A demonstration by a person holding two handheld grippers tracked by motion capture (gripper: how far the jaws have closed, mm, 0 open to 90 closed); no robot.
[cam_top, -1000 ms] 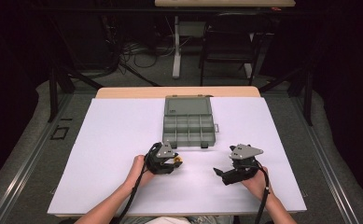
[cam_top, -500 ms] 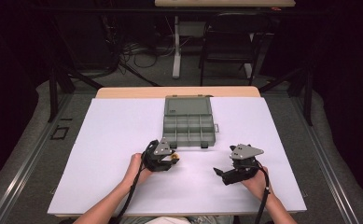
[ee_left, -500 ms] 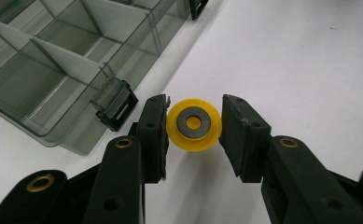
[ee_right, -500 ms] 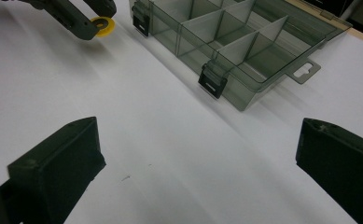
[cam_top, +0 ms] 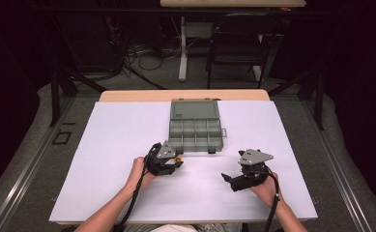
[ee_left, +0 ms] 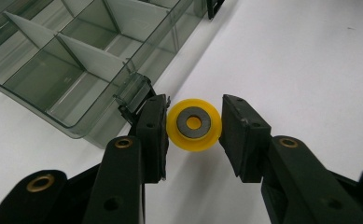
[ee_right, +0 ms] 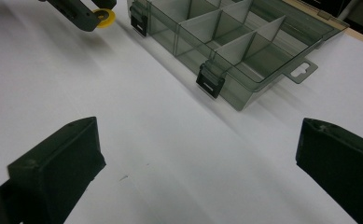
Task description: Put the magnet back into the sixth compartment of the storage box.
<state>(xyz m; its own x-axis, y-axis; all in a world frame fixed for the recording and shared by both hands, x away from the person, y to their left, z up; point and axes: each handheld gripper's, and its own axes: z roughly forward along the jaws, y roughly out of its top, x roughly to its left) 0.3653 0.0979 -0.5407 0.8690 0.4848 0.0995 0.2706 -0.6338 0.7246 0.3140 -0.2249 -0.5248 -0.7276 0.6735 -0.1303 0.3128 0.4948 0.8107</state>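
White table covering point(cam_top: 127, 145) is seen beneath a yellow wheel point(ee_left: 193, 124) clamped by the left gripper point(ee_left: 193, 126) beside the organizer box point(cam_top: 195, 128); lifting over its wall is advised, with the right gripper point(ee_right: 198, 154) released.

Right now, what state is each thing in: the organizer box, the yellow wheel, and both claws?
Organizer box: lid open, the compartments in view empty.
Yellow wheel: held between the left claw's pads, just off the box's front corner.
Left claw: shut on the yellow wheel.
Right claw: open wide, nothing between its pads, above the white table.
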